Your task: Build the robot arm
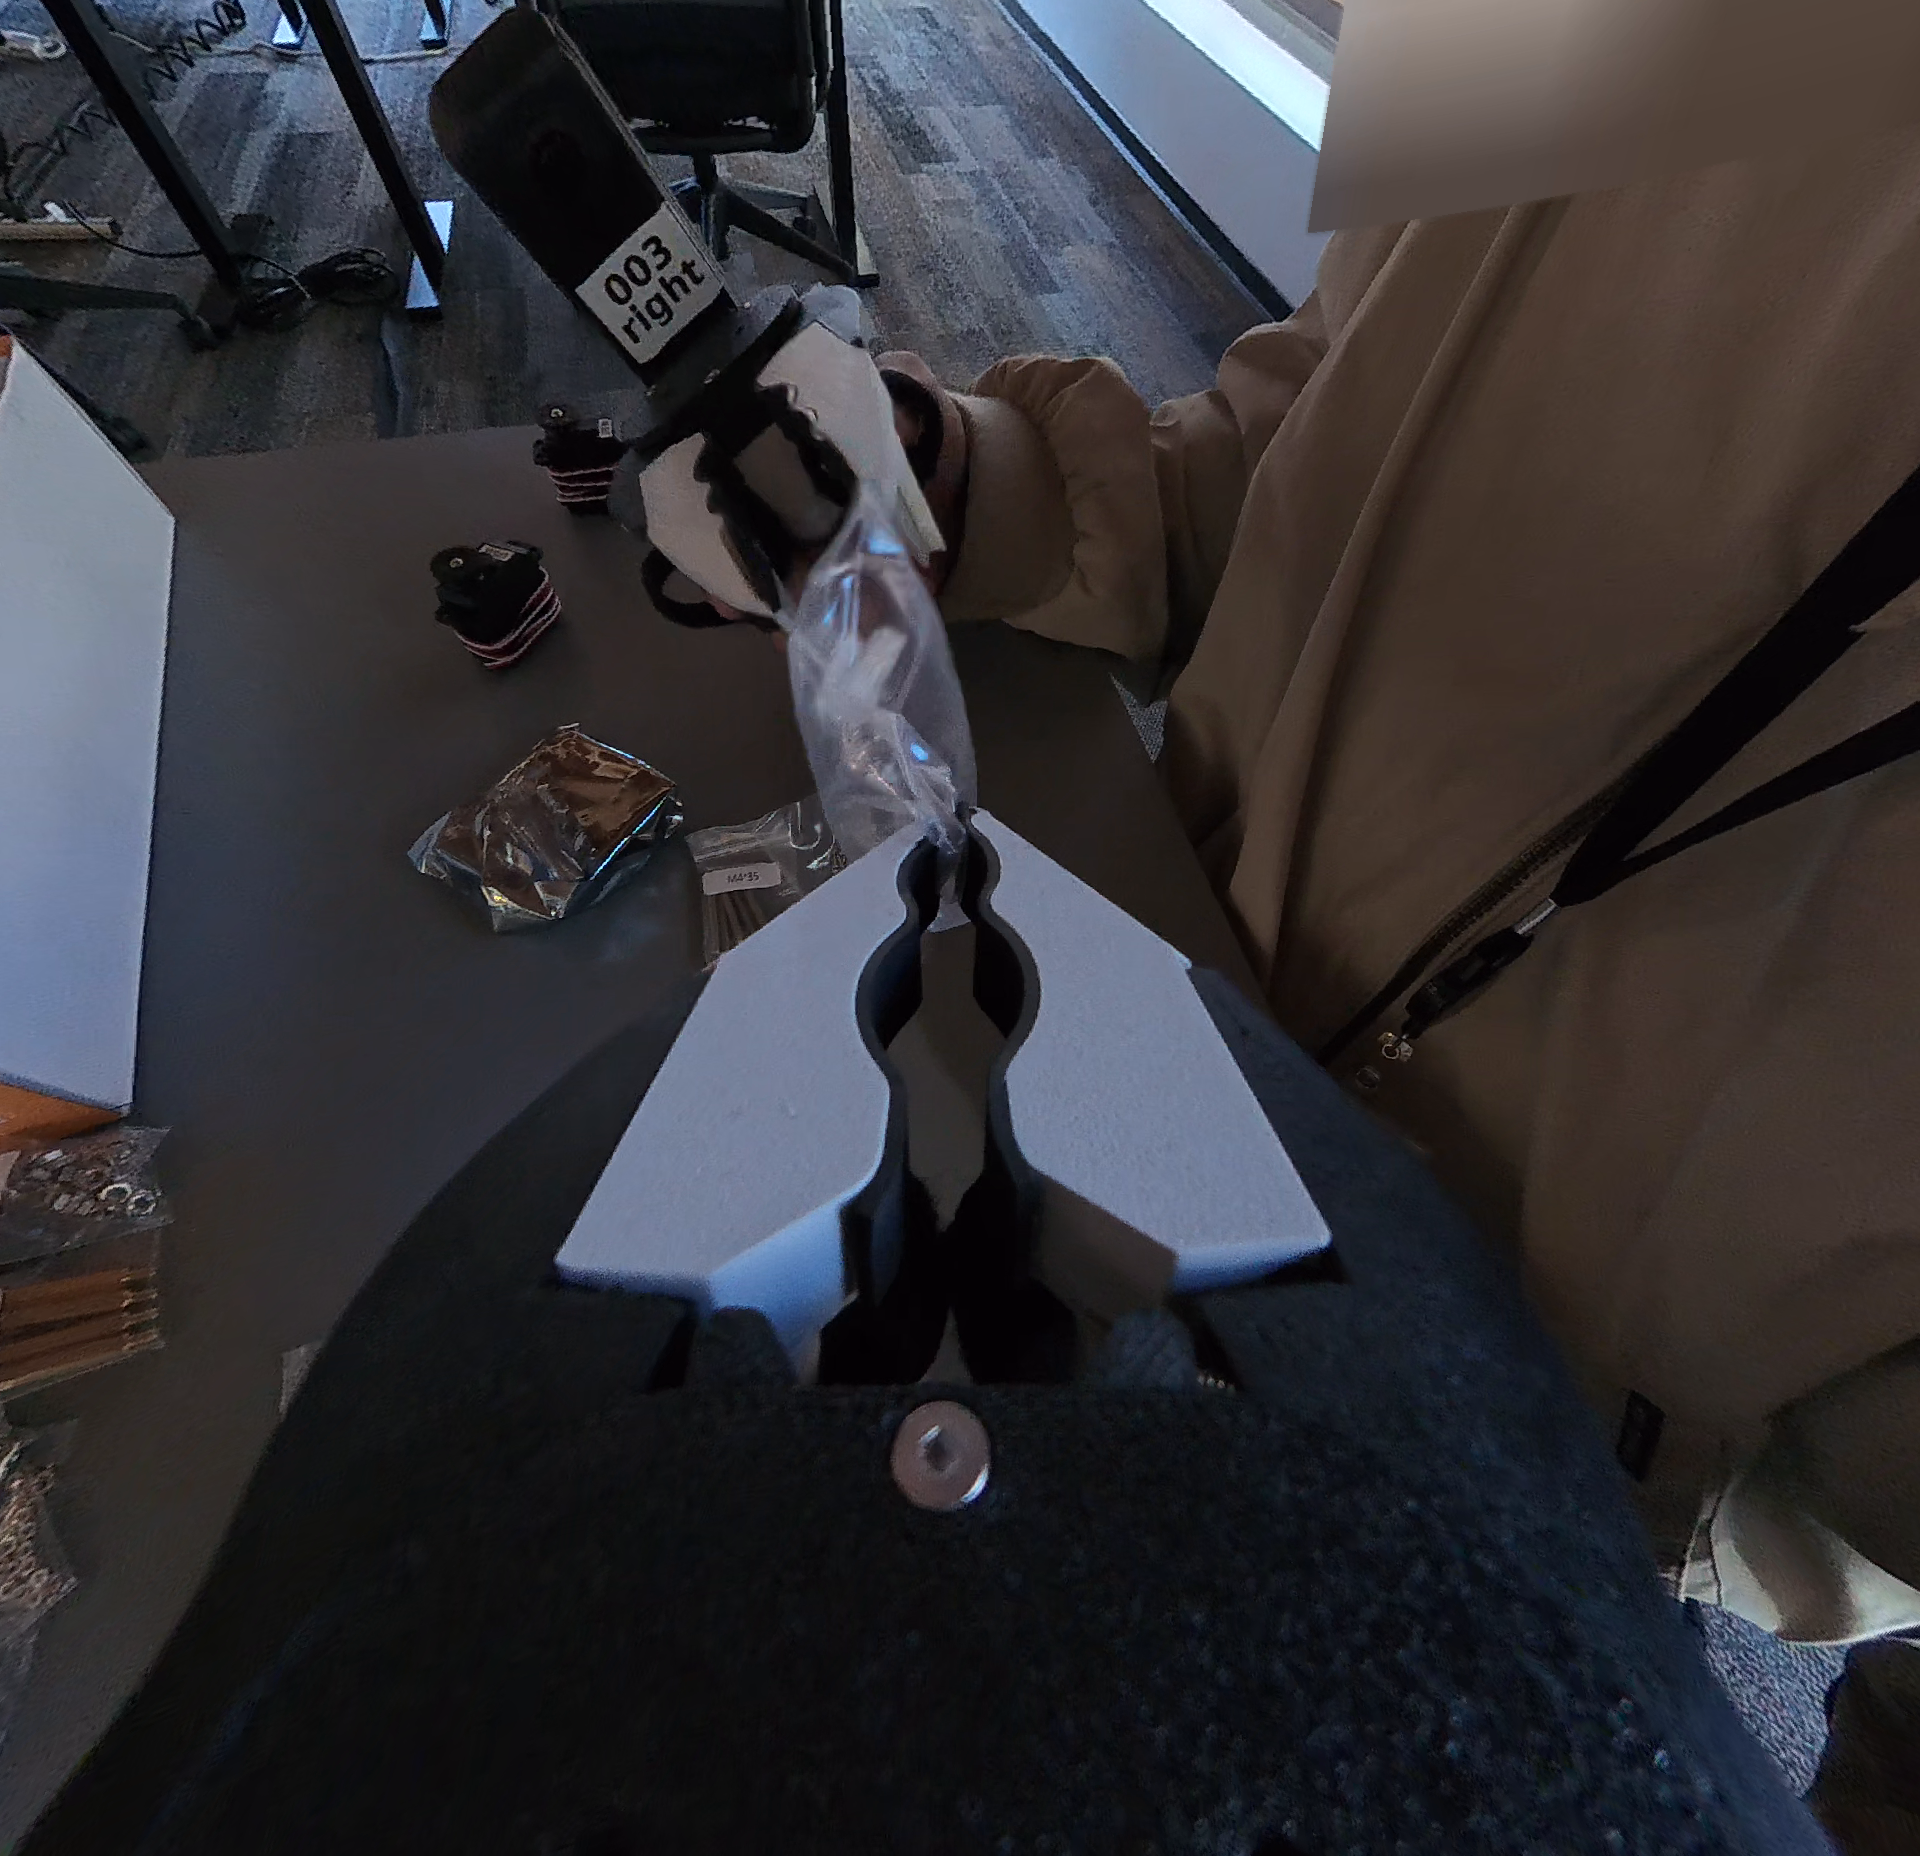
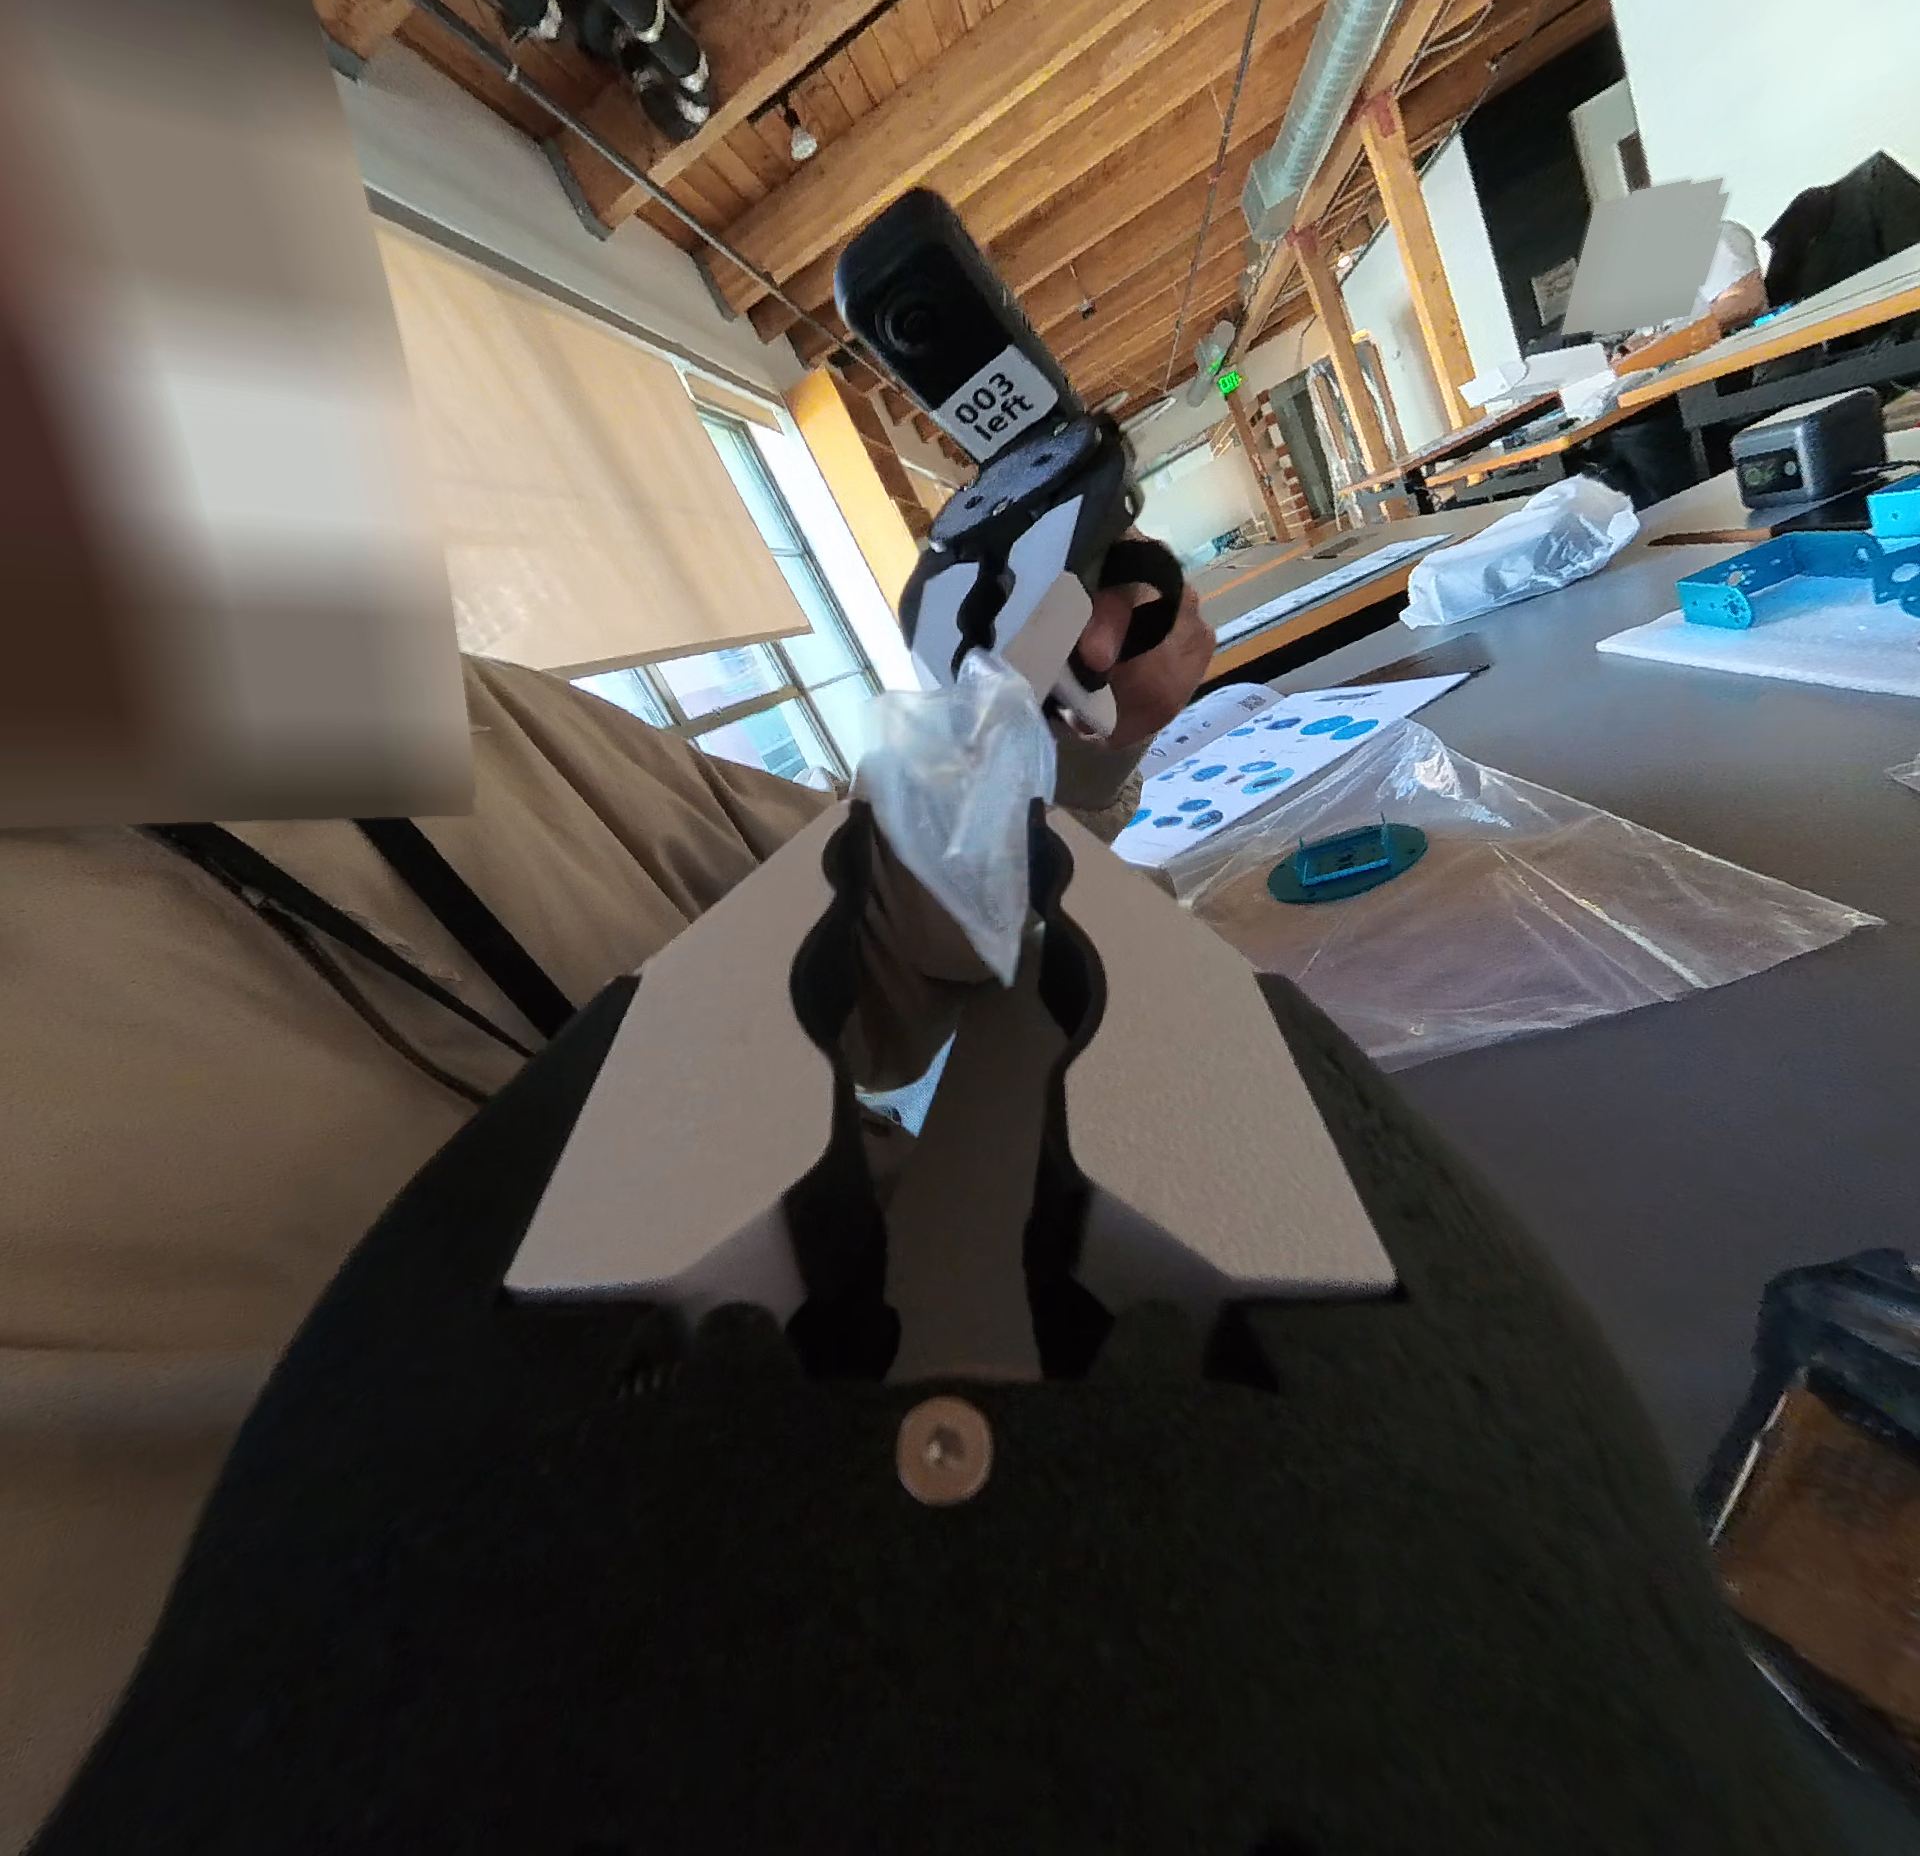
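On the far left of the left wrist view a white box (image 1: pixel 73 726) stands on the dark counter (image 1: pixel 343 975), with flat packets of small hardware (image 1: pixel 73 1198) stacked in front of it. Further in lie two black servo motors (image 1: pixel 497 596) wound with red-and-white wire, then a crumpled silvery foil pouch (image 1: pixel 551 835), and beside it a clear zip bag of long screws (image 1: pixel 769 876).

Above the counter's near edge, a small clear plastic bag (image 1: pixel 878 694) is stretched in the air between the two tools. The left gripper (image 1: pixel 951 850) has its jaws pressed together on the bag's lower corner. The right gripper (image 1: pixel 800 518), held in a hand from a tan sleeve (image 1: pixel 1049 487), pinches the bag's other end.

In the right wrist view the right gripper (image 2: pixel 951 871) grips the film near one edge, though the jaws stand somewhat apart lower down. The bag looks light, limp and slippery, and its thin film would likely tear under a hard pull. Something small and pale sits inside; what it is cannot be told. The edges seem the surest hold.

To the right lie a printed sheet (image 2: pixel 1278 757), a large clear bag (image 2: pixel 1558 913) with a round blue part (image 2: pixel 1345 856) resting on it, and blue metal brackets (image 2: pixel 1756 591).
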Demonstrator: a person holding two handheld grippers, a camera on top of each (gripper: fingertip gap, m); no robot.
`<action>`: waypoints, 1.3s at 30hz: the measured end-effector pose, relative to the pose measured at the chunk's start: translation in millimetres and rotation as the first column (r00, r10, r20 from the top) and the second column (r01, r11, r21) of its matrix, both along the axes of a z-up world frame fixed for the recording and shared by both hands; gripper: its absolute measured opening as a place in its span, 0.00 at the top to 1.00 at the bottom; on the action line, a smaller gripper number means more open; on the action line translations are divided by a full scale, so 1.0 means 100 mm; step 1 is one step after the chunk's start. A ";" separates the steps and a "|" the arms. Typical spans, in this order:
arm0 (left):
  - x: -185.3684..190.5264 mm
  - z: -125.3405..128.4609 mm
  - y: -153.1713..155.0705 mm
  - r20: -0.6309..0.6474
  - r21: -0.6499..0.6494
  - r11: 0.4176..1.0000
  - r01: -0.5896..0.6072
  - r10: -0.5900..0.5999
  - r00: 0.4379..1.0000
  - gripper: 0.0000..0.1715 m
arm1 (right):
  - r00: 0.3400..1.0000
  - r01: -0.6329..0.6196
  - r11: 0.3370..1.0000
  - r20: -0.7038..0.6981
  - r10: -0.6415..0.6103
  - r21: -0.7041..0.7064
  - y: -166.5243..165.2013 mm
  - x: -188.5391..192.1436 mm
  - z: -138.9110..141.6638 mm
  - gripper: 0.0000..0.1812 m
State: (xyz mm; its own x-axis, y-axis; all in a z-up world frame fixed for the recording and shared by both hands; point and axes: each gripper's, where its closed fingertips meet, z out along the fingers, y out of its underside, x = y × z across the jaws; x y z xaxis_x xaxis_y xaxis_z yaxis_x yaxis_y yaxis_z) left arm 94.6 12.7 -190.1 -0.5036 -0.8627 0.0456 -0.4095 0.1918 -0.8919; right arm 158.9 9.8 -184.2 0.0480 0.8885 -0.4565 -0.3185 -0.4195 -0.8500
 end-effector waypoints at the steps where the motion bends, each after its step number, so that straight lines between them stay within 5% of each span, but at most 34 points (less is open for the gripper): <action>1: 0.00 0.00 -0.01 -0.003 0.002 1.000 0.001 -0.001 1.000 1.00 | 1.000 -0.008 1.000 -0.005 0.008 -0.006 0.00 0.00 0.01 0.86; 7: 0.03 0.01 0.04 -0.012 0.055 0.998 -0.042 0.042 0.999 1.00 | 0.995 0.095 0.995 0.037 -0.096 0.031 0.05 0.11 -0.02 0.89; 10: 0.04 -0.01 0.24 -0.054 0.248 0.962 -0.114 0.132 0.990 1.00 | 0.960 0.235 0.970 0.143 -0.242 0.066 0.13 0.20 -0.16 0.91; 15: 0.16 0.09 0.47 -0.140 0.697 0.717 -0.016 0.158 0.977 1.00 | 0.912 0.342 0.939 0.237 -0.336 0.013 0.27 -0.02 -0.42 0.82; 19: 0.25 0.12 0.49 -0.219 0.806 0.580 0.117 0.108 0.970 1.00 | 0.795 0.469 0.842 0.286 -0.534 0.268 0.32 0.05 -0.38 0.84; 27: 0.39 0.20 0.34 -0.297 0.663 0.723 0.196 0.014 0.955 1.00 | 0.757 0.488 0.735 0.190 -0.625 0.470 0.17 0.16 -0.13 0.88; 33: 0.39 0.41 0.21 -0.236 0.438 0.882 0.174 -0.074 0.969 1.00 | 0.838 0.461 0.722 0.016 -0.546 0.516 -0.14 0.20 0.18 0.94; 39: 0.37 0.54 0.17 -0.211 0.361 0.916 0.174 -0.101 0.972 1.00 | 0.843 0.487 0.718 -0.053 -0.535 0.497 -0.17 0.32 0.36 0.94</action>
State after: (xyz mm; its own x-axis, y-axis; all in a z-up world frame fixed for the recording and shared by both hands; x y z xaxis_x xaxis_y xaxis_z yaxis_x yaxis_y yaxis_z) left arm 131.7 29.5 -136.1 -0.6324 -0.7572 -0.1637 -0.5045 0.5628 -0.6547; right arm 190.5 -7.5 -148.6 0.5775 0.8152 0.0431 -0.2791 0.2468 -0.9280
